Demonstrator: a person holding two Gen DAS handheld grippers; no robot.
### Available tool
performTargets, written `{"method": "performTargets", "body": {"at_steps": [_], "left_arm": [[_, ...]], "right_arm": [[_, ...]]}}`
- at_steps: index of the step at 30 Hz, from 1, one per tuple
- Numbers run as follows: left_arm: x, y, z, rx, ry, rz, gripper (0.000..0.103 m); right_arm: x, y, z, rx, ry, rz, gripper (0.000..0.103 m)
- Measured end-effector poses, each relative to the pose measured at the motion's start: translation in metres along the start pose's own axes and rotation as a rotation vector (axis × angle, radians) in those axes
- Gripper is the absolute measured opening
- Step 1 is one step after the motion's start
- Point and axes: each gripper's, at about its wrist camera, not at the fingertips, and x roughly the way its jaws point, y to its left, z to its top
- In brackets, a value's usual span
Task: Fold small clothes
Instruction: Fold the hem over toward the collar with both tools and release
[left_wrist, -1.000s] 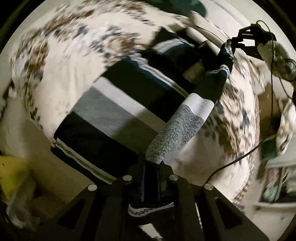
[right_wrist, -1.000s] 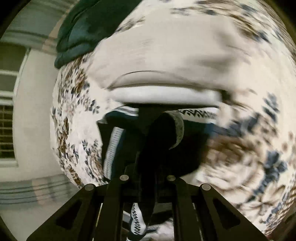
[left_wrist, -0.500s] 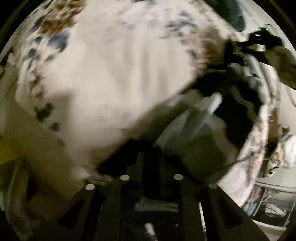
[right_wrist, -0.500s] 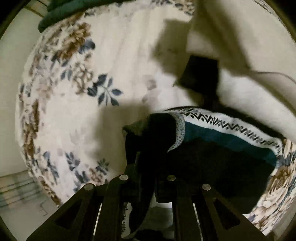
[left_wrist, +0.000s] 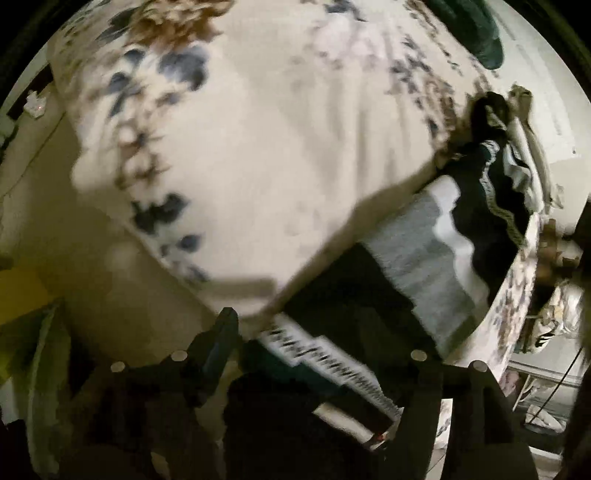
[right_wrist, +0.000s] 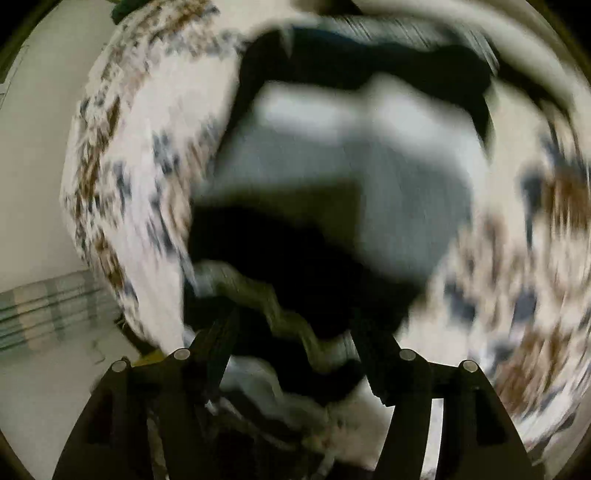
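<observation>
A striped garment (left_wrist: 413, 266), banded black, grey, white and teal with a zigzag trim, was seen spread on a floral bedspread (left_wrist: 258, 129), near its right-hand edge in the left wrist view; the left gripper (left_wrist: 317, 350) was seen with its jaws wide apart, the patterned hem lying between the fingers but not clamped; in the heavily blurred right wrist view the same garment (right_wrist: 332, 177) was found just ahead of the right gripper (right_wrist: 295, 332), whose jaws were likewise spread wide, a wavy hem lying across the gap, ungripped; a dark green cloth (left_wrist: 476, 33) was noted at the bedspread's far end.
</observation>
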Motion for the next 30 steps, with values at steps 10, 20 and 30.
{"method": "performTargets", "body": {"at_steps": [10,20,30], "left_arm": [[0.044,-0.036,-0.014,0.200,0.005,0.187,0.026],[0.019,-0.030,-0.032,0.210,0.002,0.193,0.008],[-0.071,-0.099,0.012,0.227,-0.119,0.096,0.062]], "right_arm": [[0.145,-0.050,-0.168,0.268,0.162,0.209,0.065],[0.160,-0.053,-0.240,0.263,0.108,0.079,0.000],[0.069,-0.070,-0.201,0.282,-0.039,0.297,0.057]]}}
